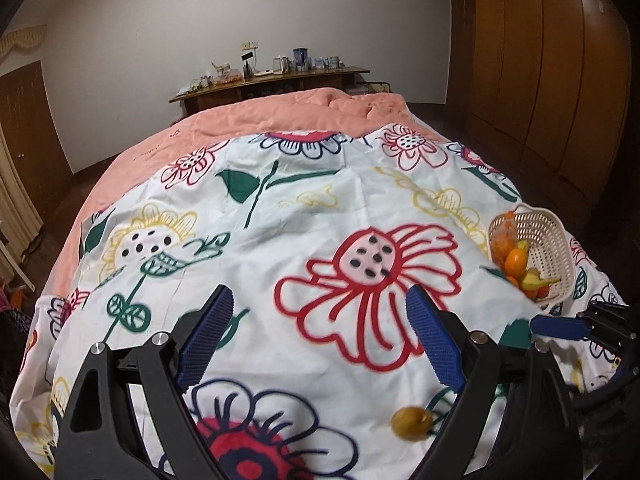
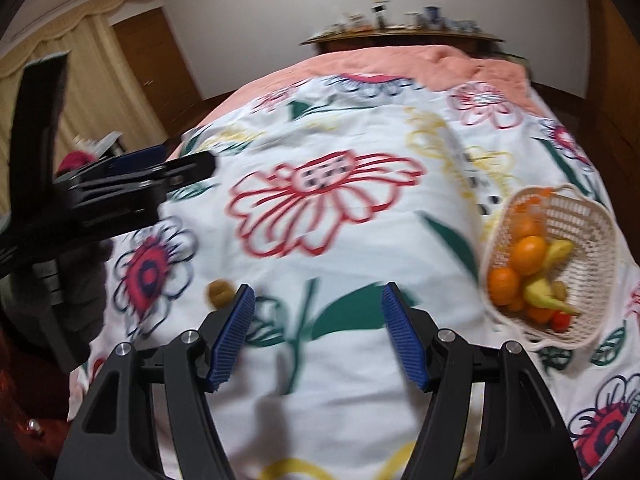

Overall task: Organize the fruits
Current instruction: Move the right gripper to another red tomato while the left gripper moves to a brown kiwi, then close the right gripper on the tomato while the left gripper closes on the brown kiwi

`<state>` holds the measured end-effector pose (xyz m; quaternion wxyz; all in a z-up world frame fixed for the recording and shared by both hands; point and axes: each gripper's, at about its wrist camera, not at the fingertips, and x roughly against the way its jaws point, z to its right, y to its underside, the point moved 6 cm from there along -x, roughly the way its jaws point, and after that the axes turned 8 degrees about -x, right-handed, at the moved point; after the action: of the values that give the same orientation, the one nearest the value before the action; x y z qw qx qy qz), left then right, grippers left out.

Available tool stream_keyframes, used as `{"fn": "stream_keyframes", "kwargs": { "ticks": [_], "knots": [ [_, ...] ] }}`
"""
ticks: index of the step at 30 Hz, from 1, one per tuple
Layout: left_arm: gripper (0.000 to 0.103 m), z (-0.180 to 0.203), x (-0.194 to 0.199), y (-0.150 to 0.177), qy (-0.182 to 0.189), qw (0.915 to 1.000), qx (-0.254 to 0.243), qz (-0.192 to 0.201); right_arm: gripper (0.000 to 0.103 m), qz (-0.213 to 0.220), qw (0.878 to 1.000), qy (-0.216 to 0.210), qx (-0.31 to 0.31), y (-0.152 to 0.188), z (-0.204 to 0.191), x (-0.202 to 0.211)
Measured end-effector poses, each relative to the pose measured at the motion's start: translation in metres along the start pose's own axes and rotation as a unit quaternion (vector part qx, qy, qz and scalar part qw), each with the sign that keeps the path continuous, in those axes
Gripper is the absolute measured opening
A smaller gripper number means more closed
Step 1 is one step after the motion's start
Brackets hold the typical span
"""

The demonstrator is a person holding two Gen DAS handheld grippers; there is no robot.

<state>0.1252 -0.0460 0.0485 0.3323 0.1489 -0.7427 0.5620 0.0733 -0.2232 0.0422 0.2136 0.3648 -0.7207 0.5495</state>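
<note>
A white bedsheet [image 1: 328, 208] printed with large outlined flowers covers the bed, with a peach quilt [image 1: 256, 120] beyond it. Against the far wall stands a wooden shelf [image 1: 272, 80] crowded with jars (contents unreadable). Brown wardrobe doors [image 1: 552, 60] line the right.

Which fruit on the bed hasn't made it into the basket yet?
Start at the flowered sheet covering the bed. The cream basket near its edge holds oranges and yellow fruit. The stray is the small brownish-green fruit lying alone on the sheet, apart from the basket.

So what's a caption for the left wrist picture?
Open left gripper above flowered bedsheet, one kiwi still outside the fruit basket.
</note>
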Motion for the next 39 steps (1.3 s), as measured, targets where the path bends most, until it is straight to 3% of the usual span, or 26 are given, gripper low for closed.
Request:
{"fn": "stream_keyframes", "kwargs": {
  "ticks": [7,18,23,28,39],
  "knots": [
    [0.089,-0.010,0.003,0.020,0.009,0.9998,0.015,-0.006,0.065,-0.028,0.997,-0.016,0.071,0.021,-0.040,-0.008],
    [0.075,-0.011,0.000,0.036,0.027,0.9991,0.030,-0.015,0.045,-0.054,0.990,-0.026,0.127,0.037,-0.064,-0.018],
    [0.066,-0.009,0.000,0.040,0.035,0.9989,0.028,-0.017,0.036,-0.071,0.988,-0.034,0.133,0.042,-0.067,-0.026],
    [0.064,-0.005,0.000,0.041,0.039,0.9988,0.024,-0.017,0.028,-0.083,0.988,-0.030,0.127,0.046,-0.065,-0.033],
    [0.064,0.010,0.005,0.051,0.063,0.9976,0.010,-0.025,0.027,-0.051,0.993,-0.026,0.107,0.036,-0.053,-0.015]
  ]
}}
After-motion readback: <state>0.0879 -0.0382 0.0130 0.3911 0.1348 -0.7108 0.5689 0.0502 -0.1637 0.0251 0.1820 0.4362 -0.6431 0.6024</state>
